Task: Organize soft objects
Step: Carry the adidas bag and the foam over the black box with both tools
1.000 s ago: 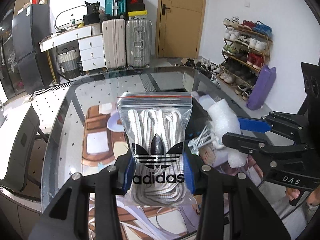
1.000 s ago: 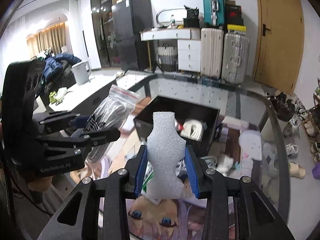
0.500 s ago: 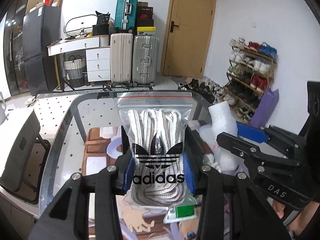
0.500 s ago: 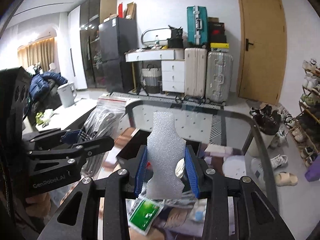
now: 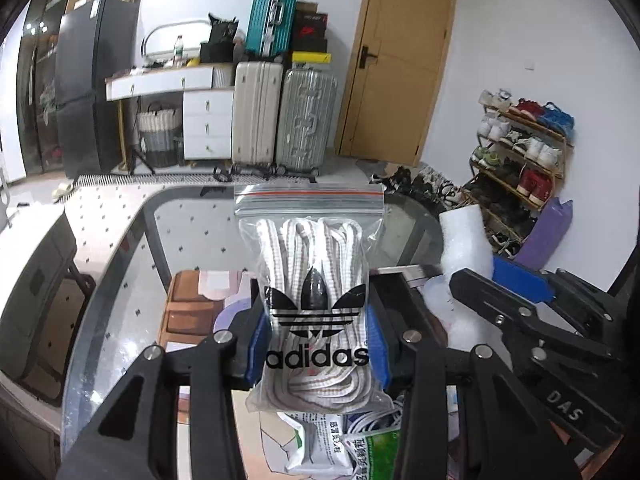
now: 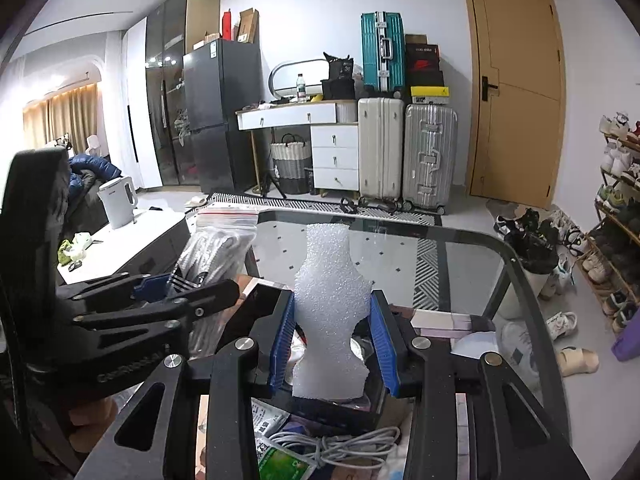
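My left gripper [image 5: 318,344] is shut on a clear zip bag of white laces [image 5: 314,292] with a black logo, held upright above the glass table [image 5: 116,300]. My right gripper [image 6: 332,344] is shut on a white foam piece [image 6: 330,312], also upright. Behind and below the foam sits a black box [image 6: 264,300], mostly hidden by both held things. In the left wrist view the right gripper [image 5: 520,312] shows at the right with the foam [image 5: 464,240]. The right wrist view has the left gripper [image 6: 160,304] and bag [image 6: 212,252] at the left.
On the table below lie a white and green packet [image 5: 332,444], a coiled white cable [image 6: 340,448] and a printed mat [image 5: 188,304]. Suitcases [image 6: 404,152], a white drawer desk [image 6: 320,136], a shoe rack [image 5: 520,152] and a door stand beyond the table's far edge.
Both grippers have moved forward over the table with their loads still held. The black box has drawn close under them, and the packets and cable now show below.
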Demonstrator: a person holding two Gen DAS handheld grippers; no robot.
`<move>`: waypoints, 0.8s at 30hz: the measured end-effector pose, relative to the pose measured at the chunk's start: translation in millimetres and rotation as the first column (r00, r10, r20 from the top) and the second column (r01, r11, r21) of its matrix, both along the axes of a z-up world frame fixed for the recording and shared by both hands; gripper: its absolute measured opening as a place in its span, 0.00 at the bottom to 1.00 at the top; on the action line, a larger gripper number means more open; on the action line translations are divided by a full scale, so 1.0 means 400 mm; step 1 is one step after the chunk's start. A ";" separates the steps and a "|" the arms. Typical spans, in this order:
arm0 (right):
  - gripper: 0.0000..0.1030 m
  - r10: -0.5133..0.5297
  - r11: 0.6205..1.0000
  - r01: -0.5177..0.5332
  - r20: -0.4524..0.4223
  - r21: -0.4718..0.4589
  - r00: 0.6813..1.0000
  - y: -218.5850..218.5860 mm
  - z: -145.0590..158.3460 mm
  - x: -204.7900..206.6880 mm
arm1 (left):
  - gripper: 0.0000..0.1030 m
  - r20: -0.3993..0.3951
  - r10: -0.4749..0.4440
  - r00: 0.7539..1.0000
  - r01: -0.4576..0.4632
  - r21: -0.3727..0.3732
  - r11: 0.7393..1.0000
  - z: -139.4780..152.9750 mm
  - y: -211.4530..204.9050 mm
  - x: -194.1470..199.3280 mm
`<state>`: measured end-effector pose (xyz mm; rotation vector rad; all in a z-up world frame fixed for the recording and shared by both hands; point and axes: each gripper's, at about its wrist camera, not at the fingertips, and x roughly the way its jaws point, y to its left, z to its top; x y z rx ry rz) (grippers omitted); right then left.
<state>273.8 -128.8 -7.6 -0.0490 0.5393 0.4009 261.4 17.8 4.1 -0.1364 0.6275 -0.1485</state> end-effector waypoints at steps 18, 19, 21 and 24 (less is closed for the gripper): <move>0.36 -0.002 0.999 -0.005 -0.144 -0.049 0.990 0.041 -0.172 0.163 | 0.39 -0.131 -0.022 0.991 0.020 -0.017 1.000 -0.119 -0.018 0.096; 0.36 -0.007 0.999 0.000 -0.151 -0.043 0.988 0.037 -0.178 0.171 | 0.39 -0.129 -0.016 0.992 0.014 -0.017 1.000 -0.122 -0.020 0.100; 0.36 -0.008 1.000 0.005 -0.176 -0.020 0.984 0.026 -0.190 0.182 | 0.39 -0.129 -0.016 0.992 0.013 -0.022 1.000 -0.125 -0.021 0.107; 0.36 -0.005 1.000 0.004 -0.211 -0.004 0.978 0.013 -0.209 0.184 | 0.40 -0.151 -0.023 0.988 0.017 -0.040 0.999 -0.135 -0.024 0.117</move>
